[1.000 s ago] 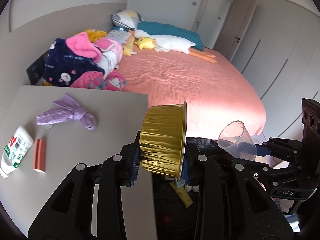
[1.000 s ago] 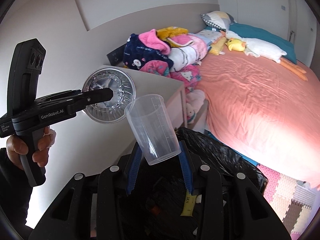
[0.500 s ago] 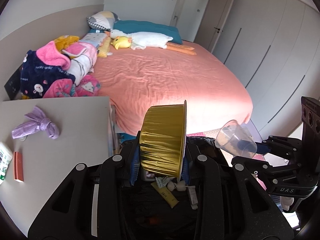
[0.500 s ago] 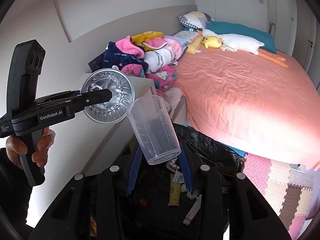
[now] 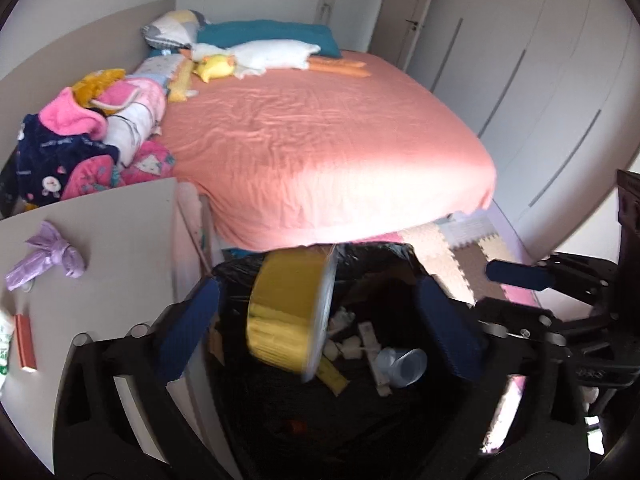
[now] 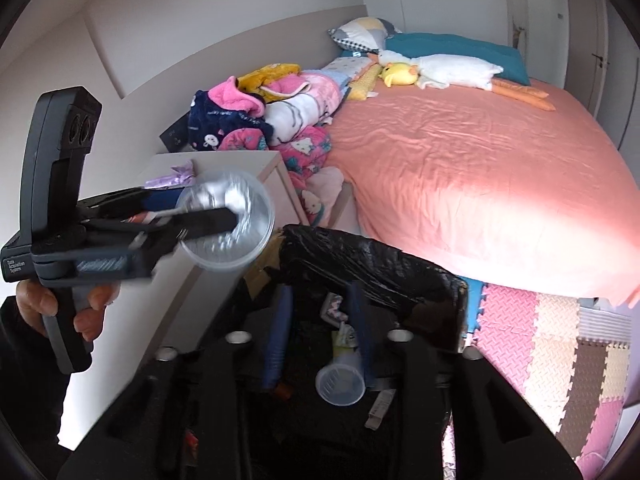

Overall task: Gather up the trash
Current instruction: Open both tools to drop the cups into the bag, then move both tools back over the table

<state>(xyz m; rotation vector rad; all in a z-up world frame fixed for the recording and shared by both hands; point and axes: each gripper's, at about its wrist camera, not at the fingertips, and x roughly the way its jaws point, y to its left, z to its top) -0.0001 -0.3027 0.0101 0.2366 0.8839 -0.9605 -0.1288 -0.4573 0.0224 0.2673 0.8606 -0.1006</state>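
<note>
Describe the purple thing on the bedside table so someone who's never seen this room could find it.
Start at the pink bed, then look at the pale bedside table beside its heaped clothes. The purple plastic bag lies there knotted; its neighbours, a flat red block and a white tube, are neither purple nor crumpled.

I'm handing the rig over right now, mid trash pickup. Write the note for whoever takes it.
Left gripper: open, fingers just spread; gold foil cup loose between them, blurred, over the black trash bag.
Right gripper: open, fingers just spread, nothing gripped; clear plastic cup lies in the bag.
Done: plastic cup binned; foil cup released.
Left: purple knotted bag, red box and white tube on the nightstand.
</note>
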